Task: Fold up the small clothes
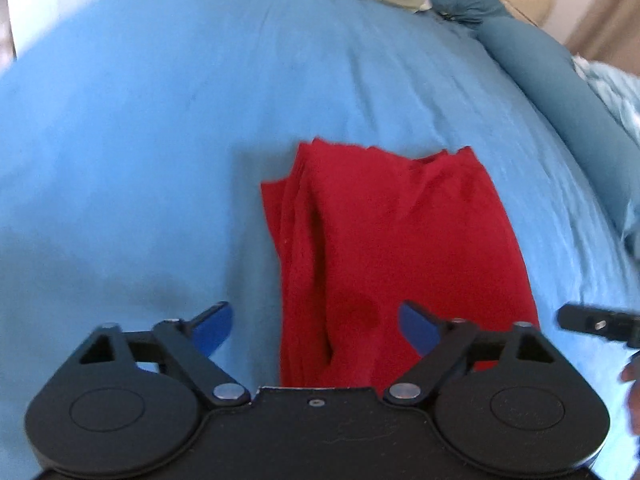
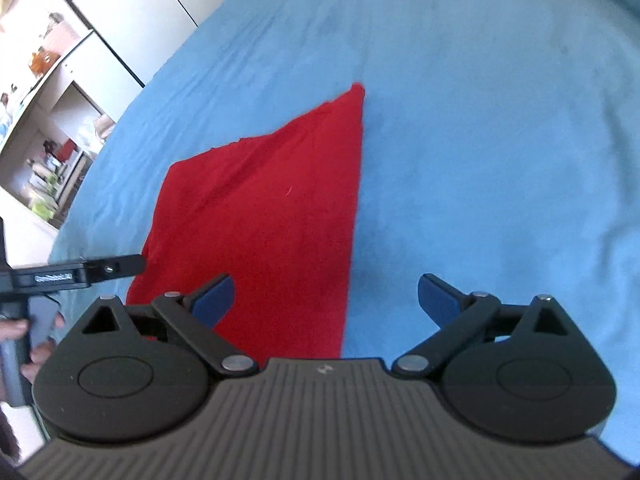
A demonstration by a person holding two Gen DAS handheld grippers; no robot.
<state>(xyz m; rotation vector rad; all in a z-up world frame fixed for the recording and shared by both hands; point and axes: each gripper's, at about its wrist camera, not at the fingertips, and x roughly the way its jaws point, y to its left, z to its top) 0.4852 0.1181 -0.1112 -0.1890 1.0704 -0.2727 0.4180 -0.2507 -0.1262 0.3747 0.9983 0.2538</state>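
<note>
My left claw (image 1: 316,326) stands apart, clamped on nothing, over the near end of the folded red cloth (image 1: 396,248) lying on the blue bed (image 1: 160,120). My right claw (image 2: 326,300) is spread wide too, empty. Only the left view shows pillows (image 1: 532,60); only the right shows shelves (image 2: 52,120).

Both wrist views overlook red cloth (image 1: 400,248)

A bed (image 1: 160,100) with a light blue sheet fills both views, teal pillows (image 1: 532,68) along its edge. White cupboards (image 2: 132,4) and cluttered open shelves (image 2: 52,128) stand beside it in daylight.
</note>
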